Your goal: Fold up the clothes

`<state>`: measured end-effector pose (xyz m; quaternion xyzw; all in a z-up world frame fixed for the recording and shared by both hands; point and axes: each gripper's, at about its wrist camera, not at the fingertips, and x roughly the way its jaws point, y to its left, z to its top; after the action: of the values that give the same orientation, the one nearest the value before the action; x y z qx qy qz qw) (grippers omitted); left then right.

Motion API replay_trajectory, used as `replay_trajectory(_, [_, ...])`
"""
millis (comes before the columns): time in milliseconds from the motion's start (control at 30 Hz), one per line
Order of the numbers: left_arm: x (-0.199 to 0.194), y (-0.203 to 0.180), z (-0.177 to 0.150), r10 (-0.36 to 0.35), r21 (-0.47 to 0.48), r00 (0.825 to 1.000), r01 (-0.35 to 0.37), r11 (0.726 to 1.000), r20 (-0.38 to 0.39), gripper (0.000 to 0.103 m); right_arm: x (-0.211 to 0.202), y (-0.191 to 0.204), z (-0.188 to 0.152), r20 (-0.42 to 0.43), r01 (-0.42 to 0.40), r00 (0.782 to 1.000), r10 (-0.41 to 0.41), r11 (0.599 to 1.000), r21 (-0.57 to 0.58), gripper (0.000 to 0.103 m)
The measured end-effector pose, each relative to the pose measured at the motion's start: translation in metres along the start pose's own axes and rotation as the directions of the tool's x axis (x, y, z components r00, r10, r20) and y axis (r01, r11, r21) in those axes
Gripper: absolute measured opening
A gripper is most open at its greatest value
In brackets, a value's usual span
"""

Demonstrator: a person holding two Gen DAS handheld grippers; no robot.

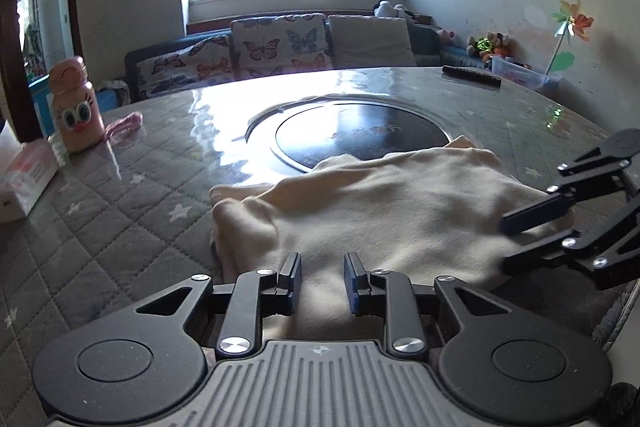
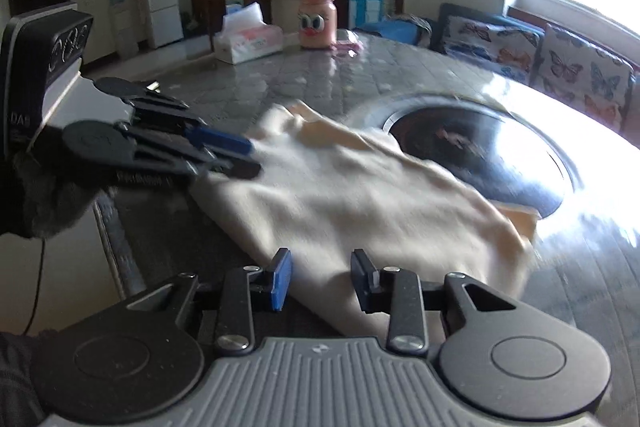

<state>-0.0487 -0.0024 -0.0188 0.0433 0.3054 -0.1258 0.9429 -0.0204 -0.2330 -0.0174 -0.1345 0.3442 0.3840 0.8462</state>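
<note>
A cream garment (image 1: 384, 211) lies folded on the quilted round table (image 1: 120, 211), partly over the dark centre disc. It also shows in the right wrist view (image 2: 360, 203). My left gripper (image 1: 322, 267) is open and empty over the garment's near edge. It shows from the side in the right wrist view (image 2: 244, 157) at the garment's left edge. My right gripper (image 2: 322, 267) is open and empty over the garment's near edge. It shows in the left wrist view (image 1: 506, 241) at the garment's right end, jaws apart.
A pink cartoon bottle (image 1: 74, 105) and a tissue box (image 1: 22, 183) stand at the table's left. A dark remote (image 1: 472, 77) lies at the far right. The dark centre disc (image 1: 360, 137) sits behind the garment. A sofa (image 1: 280, 47) lies beyond the table.
</note>
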Motion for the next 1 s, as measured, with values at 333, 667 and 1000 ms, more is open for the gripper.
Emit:
replay_trajectory(333, [-0.001,0.021,0.002,0.049,-0.060,0.999,-0.049,0.997,-0.002,0.030,-0.024,-0.034,-0.023,0.004,0.007,1.000,-0.008,0.993,0.121,0.037])
replay_trajectory(667, [0.008,0.031,0.014,0.104,-0.070,0.995,-0.104,0.992,-0.001,0.029,-0.007,-0.048,-0.005,0.030,0.022,0.999,-0.027,0.988,0.155,0.038])
replay_trajectory(1000, [0.016,0.044,0.027,0.136,-0.100,0.991,-0.135,0.986,0.010,0.030,-0.003,-0.061,0.009,0.066,0.046,0.996,-0.058,0.983,0.175,0.040])
